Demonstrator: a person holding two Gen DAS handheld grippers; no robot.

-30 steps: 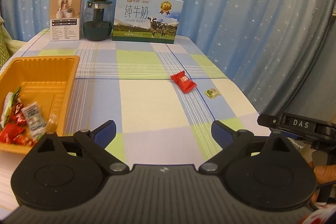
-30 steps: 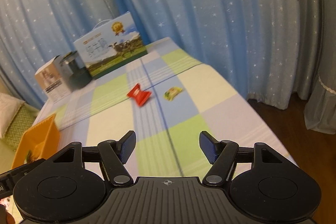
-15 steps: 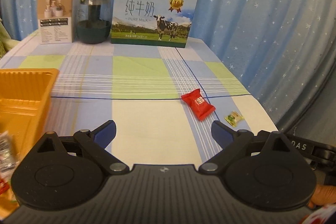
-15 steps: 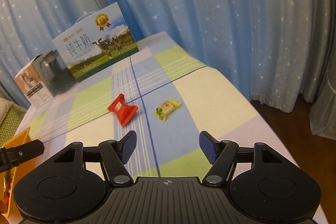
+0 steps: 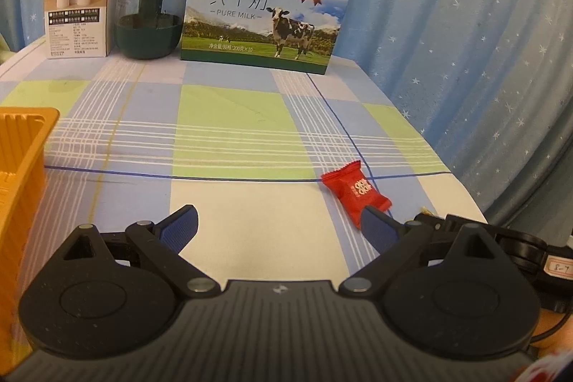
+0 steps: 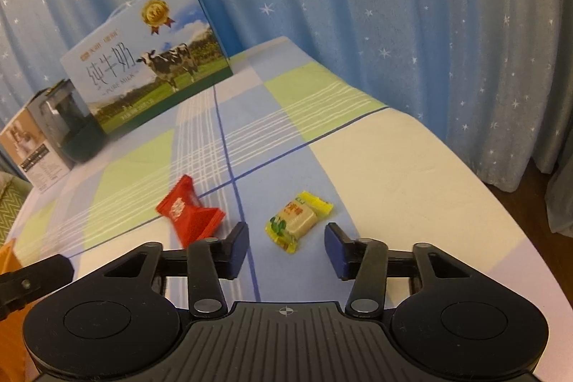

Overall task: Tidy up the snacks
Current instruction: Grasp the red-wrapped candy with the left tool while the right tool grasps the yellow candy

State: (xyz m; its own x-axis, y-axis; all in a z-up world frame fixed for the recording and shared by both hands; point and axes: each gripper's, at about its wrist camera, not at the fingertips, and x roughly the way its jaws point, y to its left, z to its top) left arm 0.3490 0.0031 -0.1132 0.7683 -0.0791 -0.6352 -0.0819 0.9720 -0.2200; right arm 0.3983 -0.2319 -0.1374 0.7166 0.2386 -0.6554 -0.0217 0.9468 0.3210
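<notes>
Two snacks are not put away yet. One is a small red candy in a shiny wrapper (image 5: 355, 194), and the other is a small yellow and green candy in a crinkly wrapper (image 6: 296, 221). Both lie on the counter with the checked blue, green and white cloth (image 5: 229, 117), close to each other near the edge by the starry blue curtain (image 5: 465, 42).

At the far left I see only a corner of the orange plastic tray (image 5: 21, 145). I think that is where the snacks go, but I cannot see what is inside it right now.

My right fingers (image 6: 285, 249) have just been closing in and now stand fairly narrow. The yellow and green candy sits just in front of them, in the gap, but the pads do not touch it yet. So I hold nothing there.

My left fingers (image 5: 277, 226) are spread wide and hold nothing. The red candy lies just past the right-side pad.

At the back stand a blue milk carton with a cow on it (image 5: 265, 9), a dark green jar with a clear top (image 5: 150, 13) and a small white cardboard box (image 5: 82, 9). Those look like they stay put.

I think two grabs and two trips to the tray are left.
</notes>
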